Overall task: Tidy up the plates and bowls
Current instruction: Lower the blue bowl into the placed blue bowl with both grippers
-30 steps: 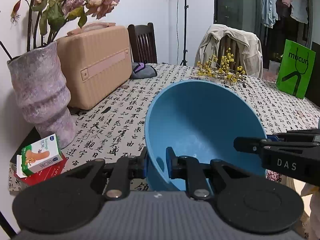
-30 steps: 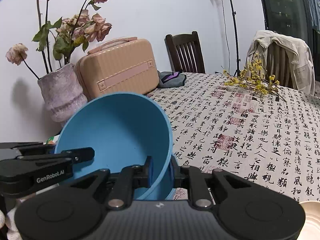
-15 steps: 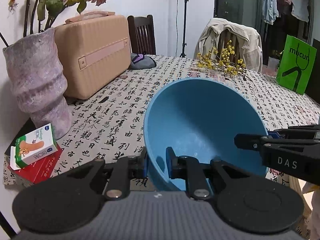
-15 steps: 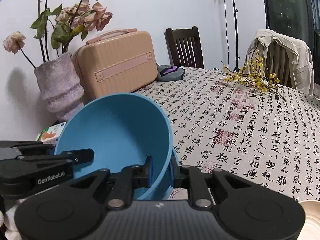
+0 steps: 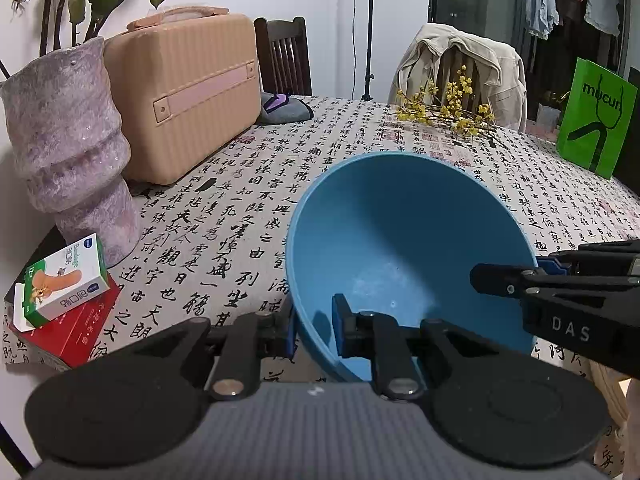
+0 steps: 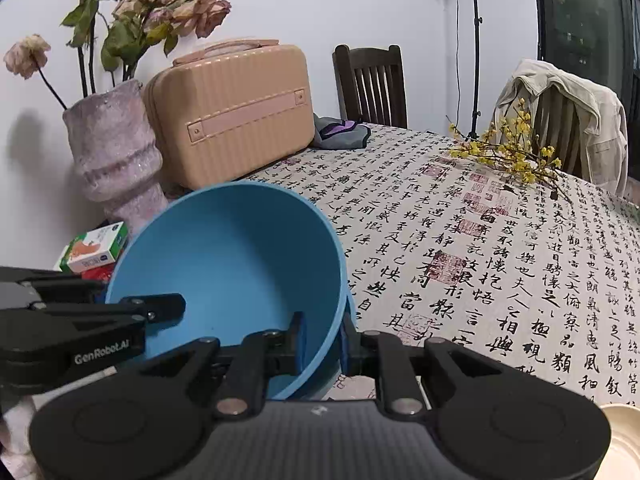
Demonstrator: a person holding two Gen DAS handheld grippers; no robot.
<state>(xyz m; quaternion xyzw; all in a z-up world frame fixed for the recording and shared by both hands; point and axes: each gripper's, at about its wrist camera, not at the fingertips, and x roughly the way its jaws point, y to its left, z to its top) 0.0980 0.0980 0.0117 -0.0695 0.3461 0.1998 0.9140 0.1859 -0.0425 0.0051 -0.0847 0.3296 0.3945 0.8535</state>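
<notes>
A large blue bowl (image 5: 404, 248) is held above the table between both grippers. My left gripper (image 5: 314, 332) is shut on its near left rim, one pad inside the wall and one outside. My right gripper (image 6: 324, 340) is shut on the opposite rim of the same blue bowl (image 6: 236, 264). In the left wrist view the right gripper (image 5: 536, 276) reaches in from the right edge. In the right wrist view the left gripper (image 6: 120, 310) comes in from the left. The edge of a cream plate (image 6: 624, 436) shows at the bottom right corner.
The table (image 5: 248, 184) has a calligraphy-print cloth. A purple-grey vase (image 5: 68, 148) with dried roses, a tan case (image 5: 184, 92) and small boxes (image 5: 64, 280) stand at the left. Yellow flower sprigs (image 5: 444, 112), a green bag (image 5: 596, 116) and chairs are at the far side.
Both grippers have tipped slightly downward with the bowl, so the vase, case and flowers sit lower in the views. The grips on the bowl's rim are unchanged.
</notes>
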